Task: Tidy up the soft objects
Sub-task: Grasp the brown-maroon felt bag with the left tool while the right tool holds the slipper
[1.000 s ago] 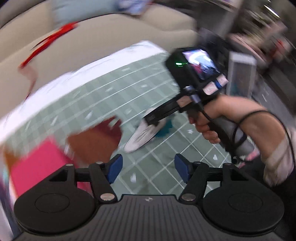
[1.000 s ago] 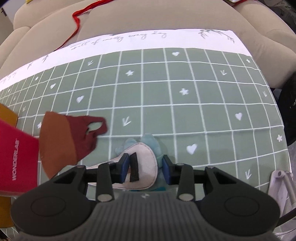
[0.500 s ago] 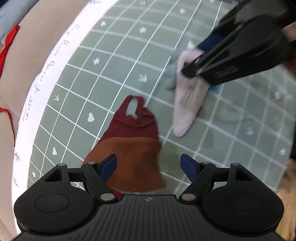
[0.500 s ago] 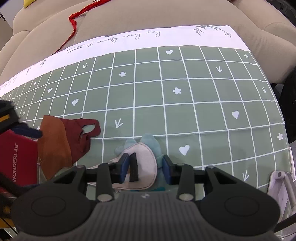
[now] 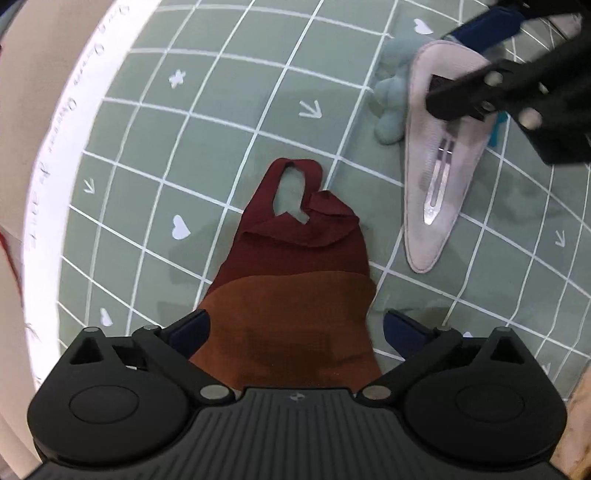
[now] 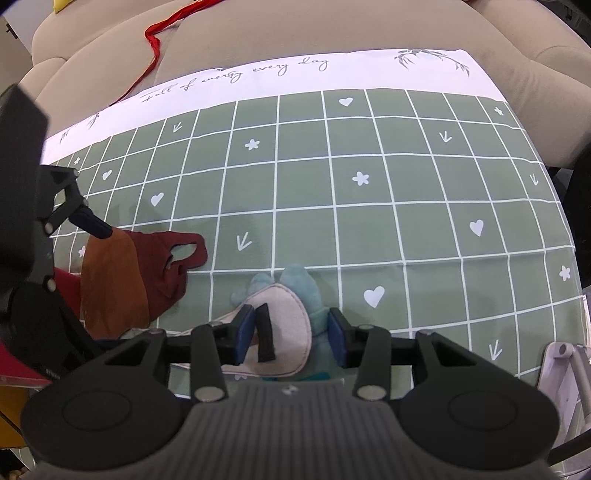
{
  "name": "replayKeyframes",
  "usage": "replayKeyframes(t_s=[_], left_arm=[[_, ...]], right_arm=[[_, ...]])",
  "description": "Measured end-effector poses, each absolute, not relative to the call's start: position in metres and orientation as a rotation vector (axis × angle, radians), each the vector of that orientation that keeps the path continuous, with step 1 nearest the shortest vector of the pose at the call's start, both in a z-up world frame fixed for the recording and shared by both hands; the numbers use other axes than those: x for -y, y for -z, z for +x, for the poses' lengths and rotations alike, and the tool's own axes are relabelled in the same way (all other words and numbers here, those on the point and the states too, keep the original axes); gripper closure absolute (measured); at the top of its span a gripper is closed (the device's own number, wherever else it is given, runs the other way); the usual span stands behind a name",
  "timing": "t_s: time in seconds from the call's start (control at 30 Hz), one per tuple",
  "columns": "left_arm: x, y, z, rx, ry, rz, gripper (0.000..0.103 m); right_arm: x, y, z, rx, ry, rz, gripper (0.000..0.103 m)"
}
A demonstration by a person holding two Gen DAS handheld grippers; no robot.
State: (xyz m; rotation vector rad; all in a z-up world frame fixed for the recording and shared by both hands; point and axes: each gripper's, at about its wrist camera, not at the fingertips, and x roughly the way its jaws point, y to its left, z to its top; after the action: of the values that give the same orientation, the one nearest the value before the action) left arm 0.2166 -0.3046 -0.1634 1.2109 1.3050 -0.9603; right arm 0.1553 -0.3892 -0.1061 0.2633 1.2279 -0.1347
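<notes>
The cloth (image 6: 369, 206) is a green grid with white lines, hearts, flowers and arrows; its white far border carries script that reads "Full of energy every day", with small leaf sprigs at each end of the line. In the left wrist view the same script runs along the cloth's left edge, too blurred to read. No container shows in either view.

Two masks lie stacked near the cloth's left side: a dark red mask (image 5: 303, 236) underneath, its ear loop pointing toward the cloth's middle, and an orange mask (image 5: 291, 325) over its near half. The left gripper (image 5: 293, 330) hangs spread wide, one finger on each side of the orange mask, not clenched on it; whether the fingers touch the fabric cannot be told.

Near the cloth's front edge lies a pale pink, teardrop-shaped felt piece (image 6: 284, 332) with a metal hair clip along its length and a short black strap on top. It rests on a teal plush (image 6: 299, 284) whose rounded lobes stick out past it. The right gripper (image 6: 291, 332) is released, its blue pads on either side of the pink piece's wide end, with a gap visible on both sides.

A red cord (image 6: 155, 40) trails over the beige sofa (image 6: 332, 33) behind the cloth.
</notes>
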Motion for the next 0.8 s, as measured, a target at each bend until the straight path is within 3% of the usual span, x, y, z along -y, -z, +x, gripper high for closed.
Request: replayKeyframes(t_s=[0.2, 0.8], left_arm=[[0.306, 0.176, 0.251, -1.495, 0.927, 1.112, 0.0], [0.302, 0.169, 0.238, -1.458, 0.937, 1.038, 0.001]], right_arm=[[0.388, 0.107, 0.155, -1.231, 0.13, 0.255, 0.059], [0.388, 0.106, 0.153, -1.23, 0.096, 0.245, 0.061]])
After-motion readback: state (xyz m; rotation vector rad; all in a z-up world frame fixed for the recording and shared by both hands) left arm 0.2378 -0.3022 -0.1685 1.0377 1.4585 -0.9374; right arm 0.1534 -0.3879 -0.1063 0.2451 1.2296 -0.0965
